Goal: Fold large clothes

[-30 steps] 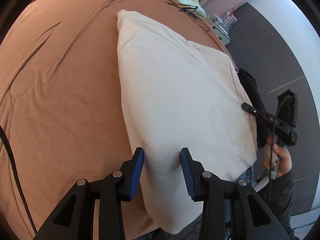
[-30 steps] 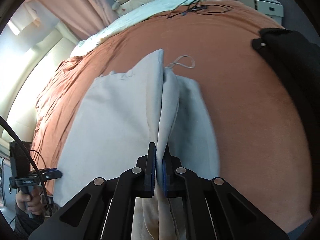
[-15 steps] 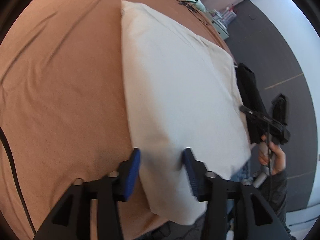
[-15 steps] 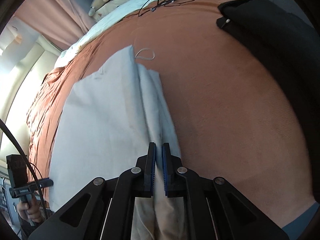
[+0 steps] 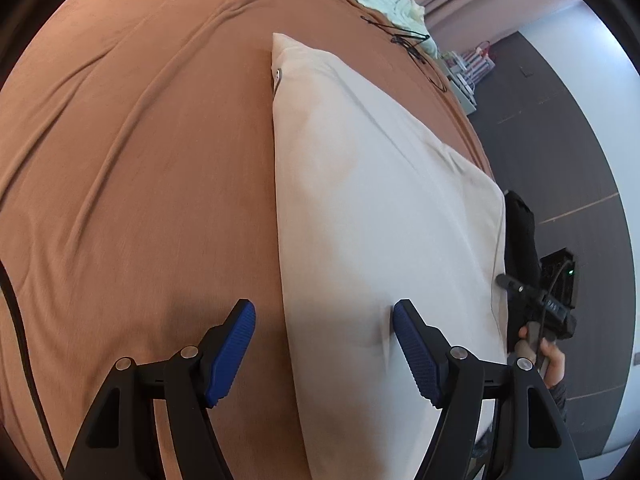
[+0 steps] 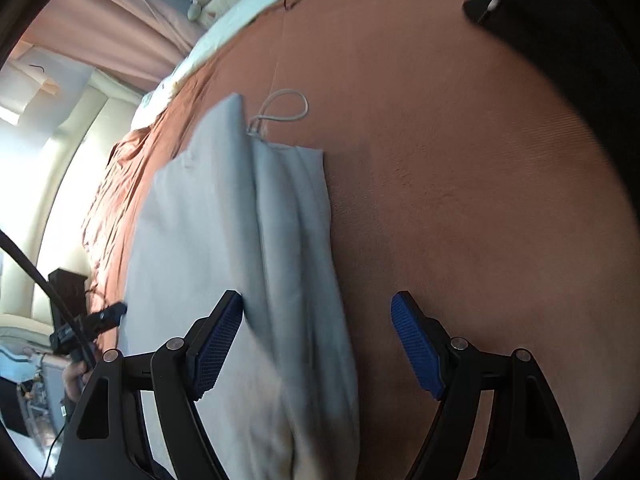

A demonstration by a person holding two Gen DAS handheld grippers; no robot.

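Releasing the fold: left gripper (image 5: 324,346) and right gripper (image 6: 316,346), jaws just opened wide, hold nothing; pale garment (image 5: 380,208) lies flat on the bed (image 5: 140,160). Best lifted clear without snagging; edges then squared.

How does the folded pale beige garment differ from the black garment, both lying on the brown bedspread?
The folded pale beige garment is light in colour, while the black garment is dark. The beige one lies flat and long near both grippers; the black one sits bunched at the far right edge, only partly in view. Both rest on the brown bedspread, and no gripper holds either.
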